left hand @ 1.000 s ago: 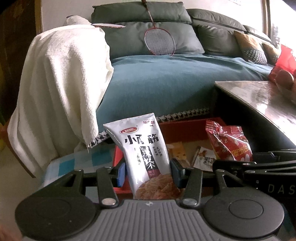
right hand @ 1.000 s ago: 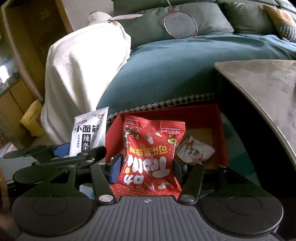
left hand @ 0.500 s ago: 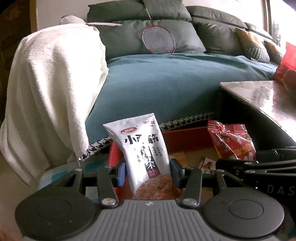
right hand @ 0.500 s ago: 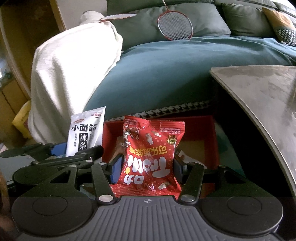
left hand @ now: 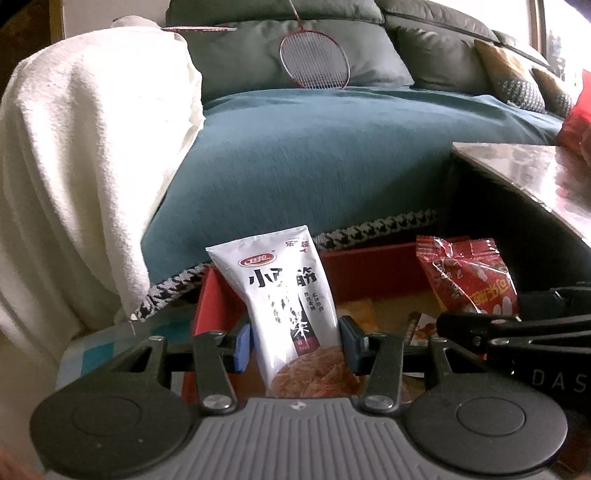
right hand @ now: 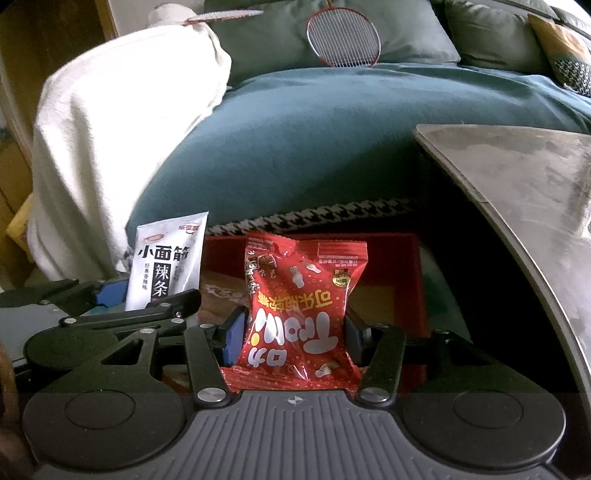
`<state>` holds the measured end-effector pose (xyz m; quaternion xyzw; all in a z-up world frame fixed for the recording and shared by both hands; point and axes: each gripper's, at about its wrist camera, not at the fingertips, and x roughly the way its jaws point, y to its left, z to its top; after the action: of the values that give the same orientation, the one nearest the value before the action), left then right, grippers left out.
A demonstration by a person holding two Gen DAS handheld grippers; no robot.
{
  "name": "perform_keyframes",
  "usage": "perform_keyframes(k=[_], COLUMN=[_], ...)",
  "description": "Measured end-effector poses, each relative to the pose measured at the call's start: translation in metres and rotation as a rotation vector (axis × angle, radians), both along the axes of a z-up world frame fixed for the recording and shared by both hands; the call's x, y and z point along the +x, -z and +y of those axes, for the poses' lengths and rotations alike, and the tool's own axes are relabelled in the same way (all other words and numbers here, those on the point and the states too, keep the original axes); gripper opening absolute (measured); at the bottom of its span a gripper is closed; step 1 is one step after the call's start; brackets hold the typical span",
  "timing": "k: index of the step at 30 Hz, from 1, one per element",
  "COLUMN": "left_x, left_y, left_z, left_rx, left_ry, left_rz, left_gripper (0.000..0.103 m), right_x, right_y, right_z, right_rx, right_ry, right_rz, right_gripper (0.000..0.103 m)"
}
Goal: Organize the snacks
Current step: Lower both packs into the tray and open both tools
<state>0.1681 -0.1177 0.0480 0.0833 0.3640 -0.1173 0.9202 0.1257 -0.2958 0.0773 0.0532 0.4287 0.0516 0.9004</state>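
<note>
- Left wrist view: one white snack pouch (left hand: 284, 302) is seen upright at lower centre, clamped between the two pads of the left gripper (left hand: 294, 341), whose jaws are set narrow on it.
- On the pouch, large black Chinese characters "小面筋" and a red oval brand logo are printed; strips of a reddish snack are pictured at its bottom. The smaller print cannot be read.
- One red snack packet (left hand: 469, 277) is seen at the right of that frame, in front of one red box (left hand: 373, 267) lying open on the floor.
- Inside the box, at least one small wrapper (left hand: 423, 328) is made out; a full count cannot be given.
- Right wrist view: the red snack packet (right hand: 301, 314) is gripped at lower centre by the right gripper (right hand: 295, 336), whose jaws are closing on it, the pads pressed to both its sides.
- Its white and yellow characters are shown upside down; "可乐" is legible, and a gold seal is printed at its upper right.
- The white snack pouch (right hand: 166, 260) appears at left centre, just above the red box (right hand: 406, 258).
- Two badminton rackets are counted in the upper frame: one racket (right hand: 343, 35) against the sofa cushions, another racket (right hand: 225, 14) atop one white blanket (right hand: 118, 122).
- One table (right hand: 517, 177) is seen at the right edge.
</note>
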Motion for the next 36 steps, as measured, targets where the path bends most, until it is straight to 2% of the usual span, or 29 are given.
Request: perform_keyframes(k=[16, 25, 30, 36], left_x=[0.029, 0.034, 0.037, 0.038], left_y=[0.043, 0.054, 0.056, 0.058], left_z=[-0.023, -0.033, -0.032, -0.029], left_rx=[0.079, 0.131, 0.136, 0.164], left_ry=[0.003, 0.003, -0.007, -0.018], left_rz=[0.066, 0.062, 0.065, 0.063], left_gripper=[0.039, 0.038, 0.040, 0.048], right_x=[0.022, 0.035, 0.040, 0.041], right_y=[0.037, 0.051, 0.050, 0.049], right_z=[-0.005, -0.005, -0.004, 0.005], right_rx=[-0.107, -0.145, -0.161, -0.214], right_ry=[0.011, 0.019, 0.014, -0.016], right_rz=[0.068, 0.108, 0.124, 0.127], right_gripper=[0.061, 0.061, 0.063, 0.065])
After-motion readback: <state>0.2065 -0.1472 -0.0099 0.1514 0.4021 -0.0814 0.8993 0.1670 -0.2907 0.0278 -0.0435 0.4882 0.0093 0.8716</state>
